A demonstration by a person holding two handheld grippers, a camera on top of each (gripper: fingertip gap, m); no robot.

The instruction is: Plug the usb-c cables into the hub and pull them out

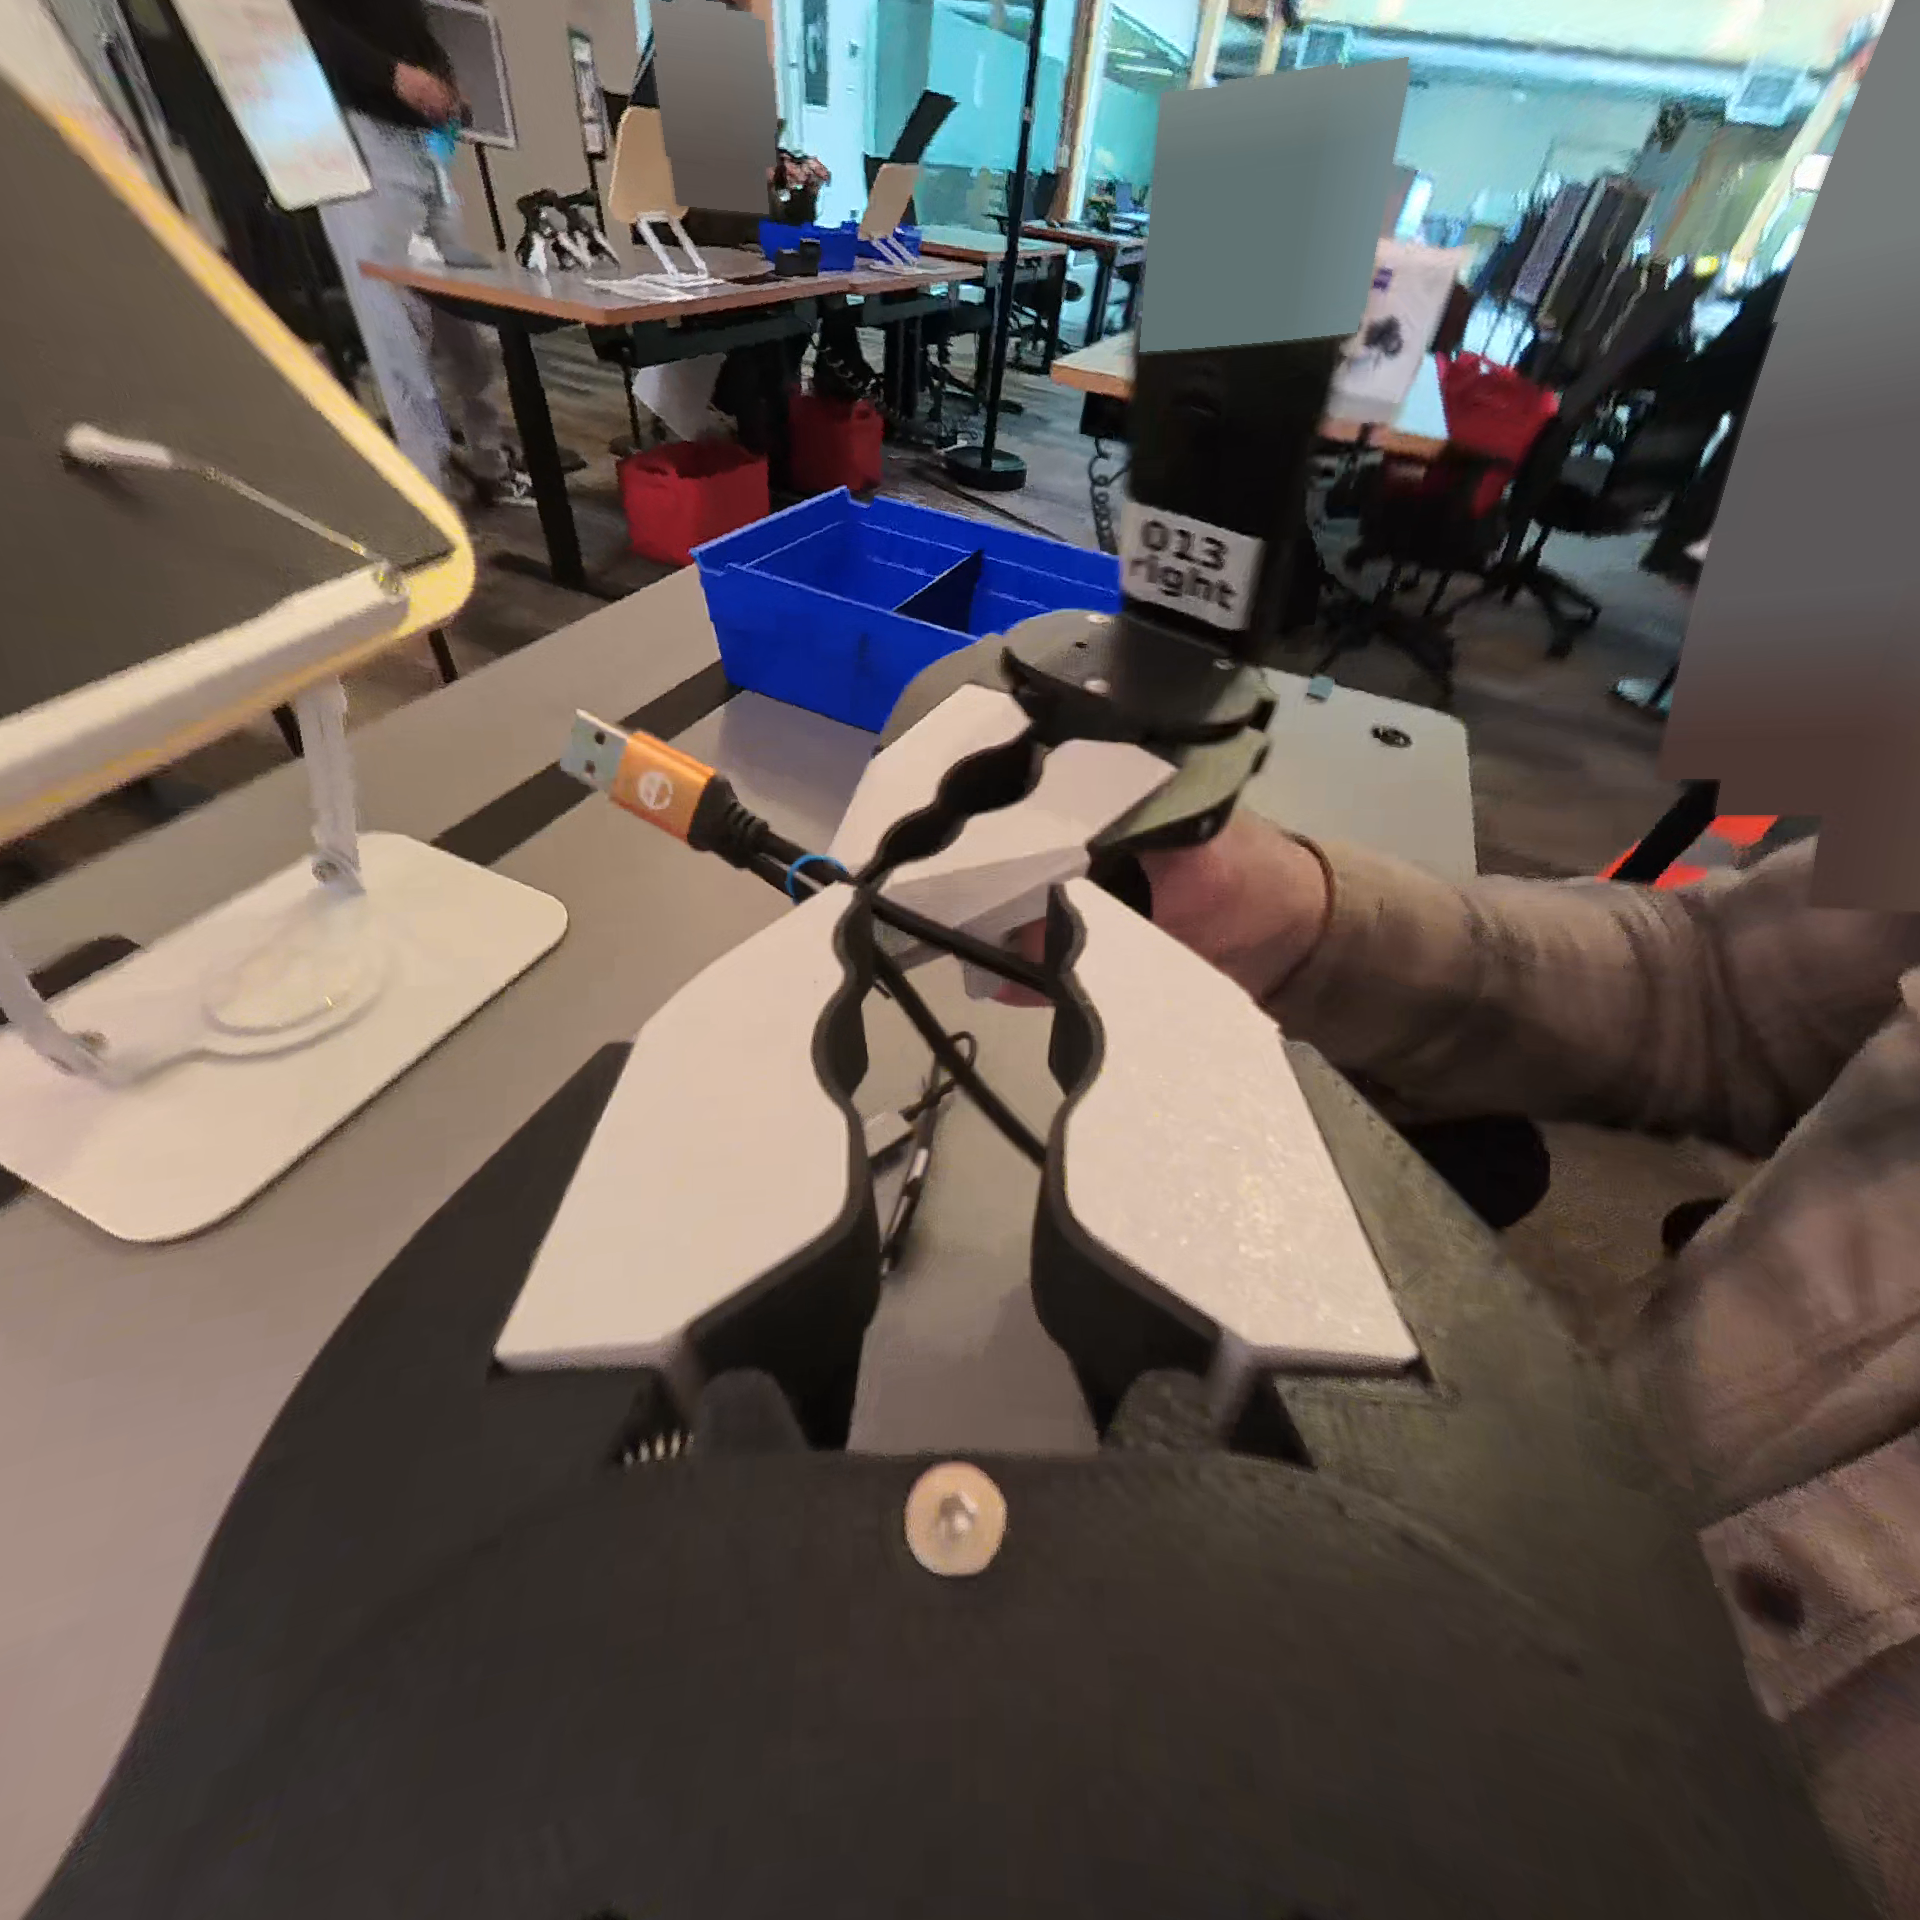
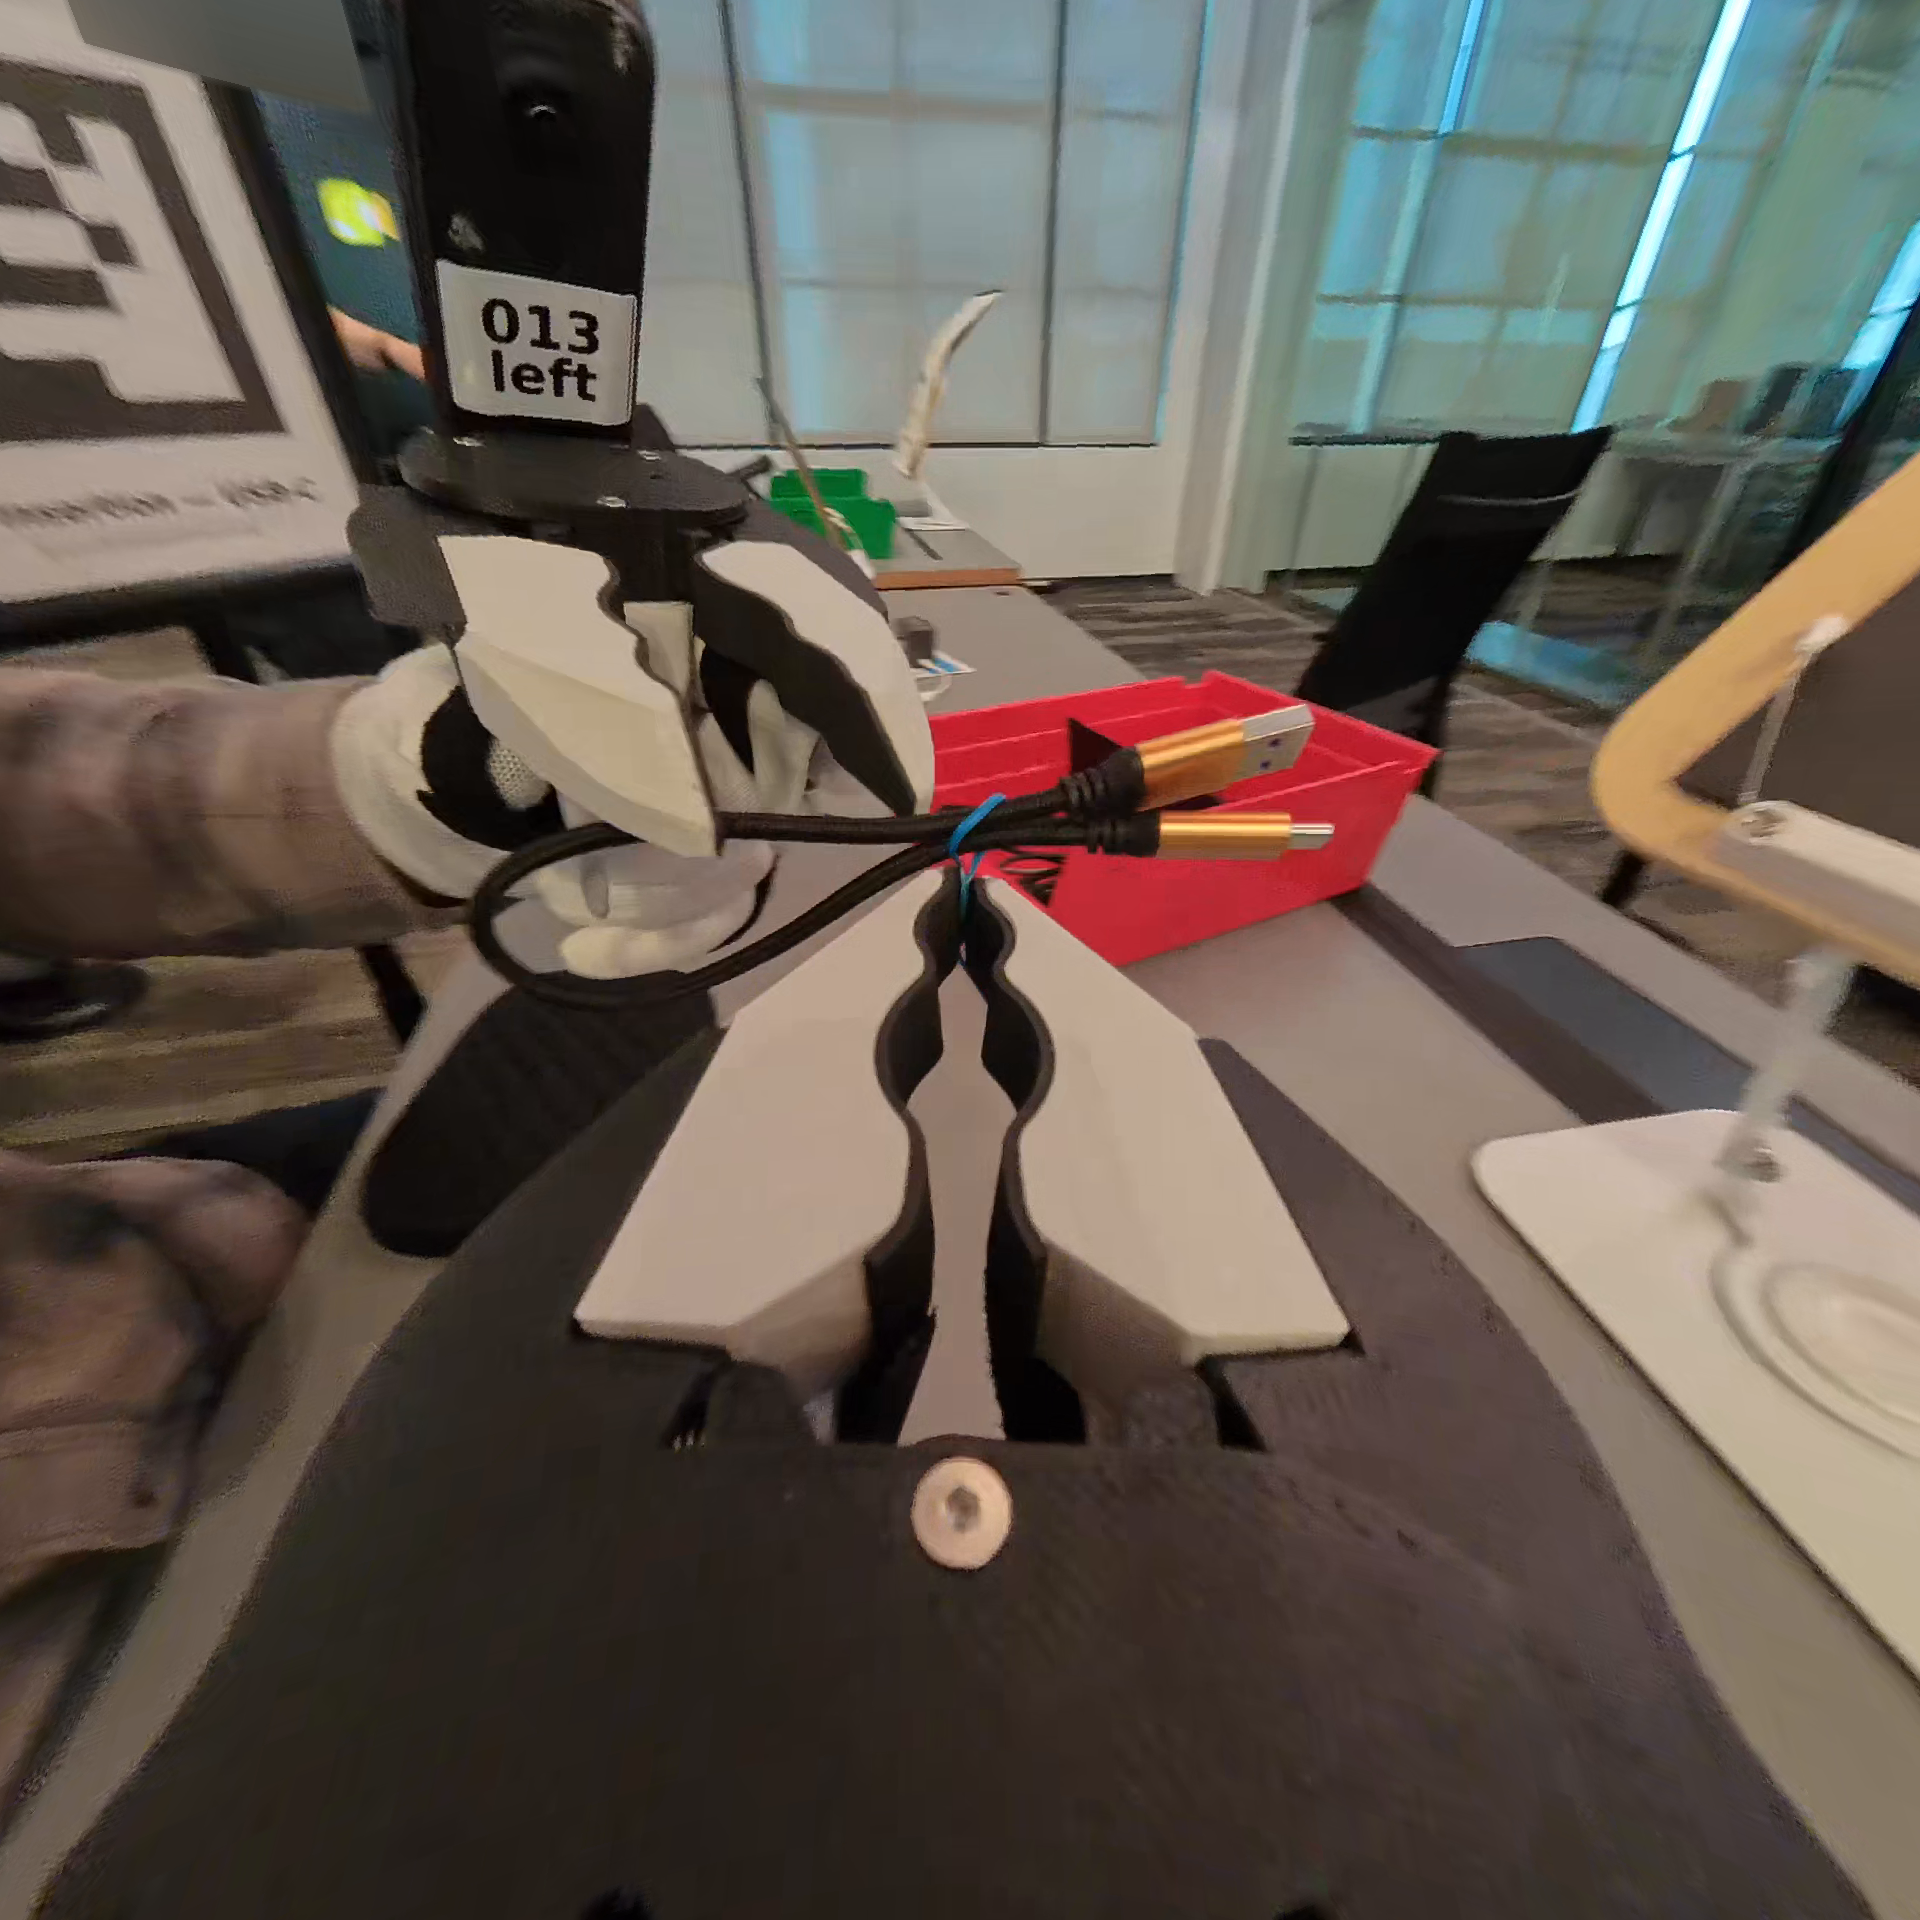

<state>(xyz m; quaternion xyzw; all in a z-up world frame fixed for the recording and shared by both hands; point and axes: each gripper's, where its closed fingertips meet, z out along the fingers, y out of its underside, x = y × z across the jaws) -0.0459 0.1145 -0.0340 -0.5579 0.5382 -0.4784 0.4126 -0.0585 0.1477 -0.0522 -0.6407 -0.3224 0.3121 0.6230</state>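
Note:
A black braided cable [image 2: 488, 920] is coiled and bound by a blue tie [image 2: 971, 821]. Its two orange plugs stick out side by side: a USB-A plug [image 2: 1226, 743] and a USB-C plug [image 2: 1247, 834]. My right gripper [image 2: 961, 888] is shut on the blue tie and holds the bundle above the grey table [image 2: 1299, 1039]. My left gripper [image 1: 951, 909] is partly open; cable strands run across between its fingers. In the left wrist view I see the USB-A plug [image 1: 623, 758], the tie [image 1: 805, 873] and the right gripper [image 1: 862, 881]. The left gripper also shows in the right wrist view [image 2: 810, 816]. No hub is in view.
A tablet [image 1: 156, 416] on a white stand [image 1: 260, 1018] is at the left; the stand also shows in the right wrist view [image 2: 1714, 1299]. A blue bin [image 1: 883, 613] and a red bin [image 2: 1195, 894] sit on the table. A small dark item [image 1: 909, 1143] lies below the left fingers. The tips of both grippers are at nearly the same place.

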